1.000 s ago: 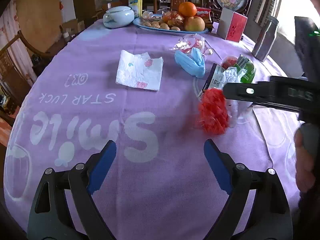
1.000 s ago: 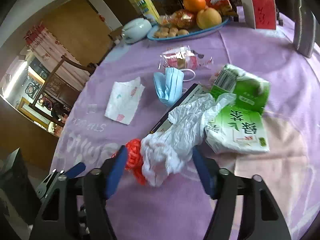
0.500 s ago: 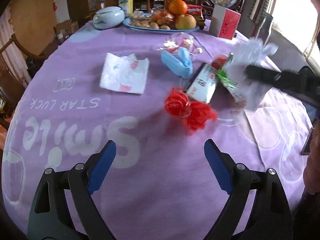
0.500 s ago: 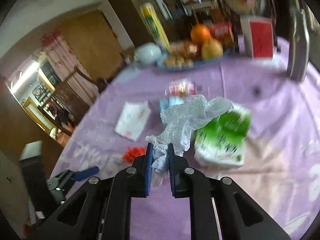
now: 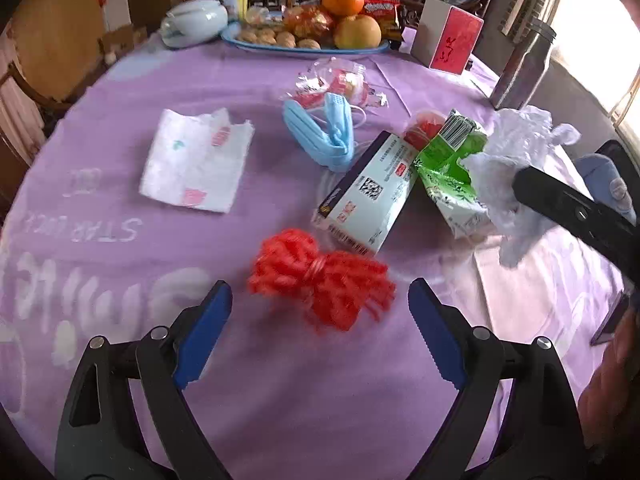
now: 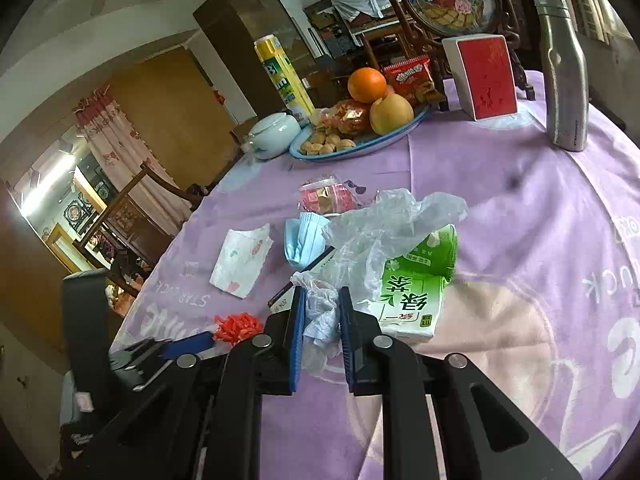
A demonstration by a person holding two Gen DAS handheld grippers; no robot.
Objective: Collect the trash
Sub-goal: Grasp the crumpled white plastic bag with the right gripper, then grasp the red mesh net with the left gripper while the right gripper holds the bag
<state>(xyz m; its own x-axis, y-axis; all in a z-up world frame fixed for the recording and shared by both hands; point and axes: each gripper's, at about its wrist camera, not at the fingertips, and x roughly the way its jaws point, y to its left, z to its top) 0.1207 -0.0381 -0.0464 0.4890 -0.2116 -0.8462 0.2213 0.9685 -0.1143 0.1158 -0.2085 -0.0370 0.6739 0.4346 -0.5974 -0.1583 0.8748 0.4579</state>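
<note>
- Now right gripper (image 6: 320, 320) jaws clamp the bag (image 6: 372, 236): light, limp, slippery; bunched end holds best.
- Left gripper (image 5: 320, 320) jaws apart, soft mesh (image 5: 320, 280) just ahead.

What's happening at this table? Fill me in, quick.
A person is clearing trash off a purple tablecloth with two handheld grippers. The right gripper is shut on a crumpled clear plastic bag above a green tea carton. The left gripper is open near a red mesh bundle, not touching it. A blue face mask, napkin and box lie uncollected.
</note>
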